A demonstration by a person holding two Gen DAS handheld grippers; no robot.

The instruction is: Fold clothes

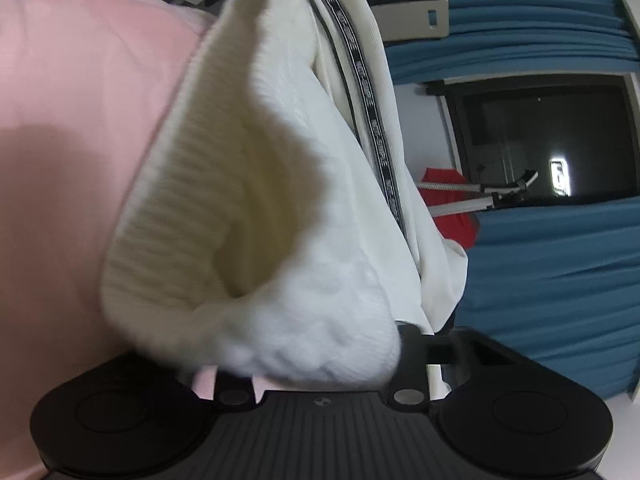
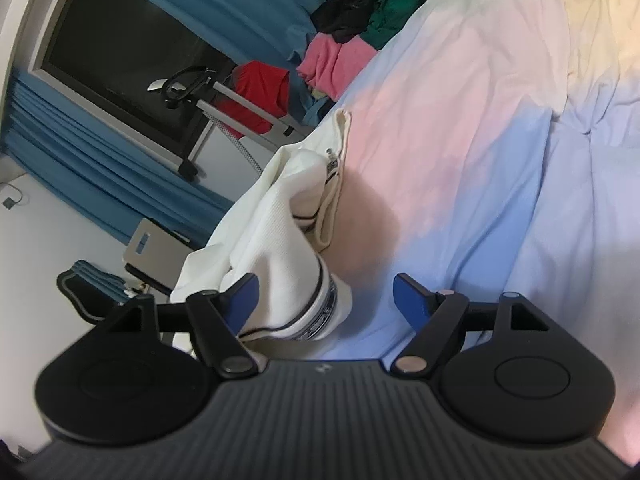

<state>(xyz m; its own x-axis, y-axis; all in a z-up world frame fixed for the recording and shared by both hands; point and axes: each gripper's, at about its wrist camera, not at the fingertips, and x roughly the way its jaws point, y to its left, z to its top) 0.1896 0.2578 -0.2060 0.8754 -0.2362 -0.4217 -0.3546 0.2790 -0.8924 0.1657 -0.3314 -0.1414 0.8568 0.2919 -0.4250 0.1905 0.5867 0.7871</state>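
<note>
White ribbed-knit garment (image 1: 256, 184) with a black lettered side stripe (image 1: 360, 92) fills the middle of the left wrist view, hanging in folds from the top edge down to the left claw (image 1: 316, 364). Cloth covers that claw's fingers, so I cannot tell whether they are together or apart; probably gripping, but not confirmed.

Right wrist view: same garment (image 2: 276, 216) runs from centre frame down to lower centre, lying along the edge of the bed. Right claw (image 2: 324, 300) is apart; its blue-padded left finger (image 2: 242, 300) touches the striped cuff, the right finger (image 2: 412, 300) stands clear of the fabric.

Bed sheet (image 2: 460, 120), pastel pink, blue and pale yellow, occupies the right half of that frame. Pile of clothes (image 2: 360, 28), pink, green and black, sits at upper centre. Blue curtains (image 2: 100, 172) flank a dark window (image 2: 120, 52) at upper left. Red cloth (image 2: 260, 92) hangs on a metal stand (image 2: 224, 108) just beside the bed.
</note>
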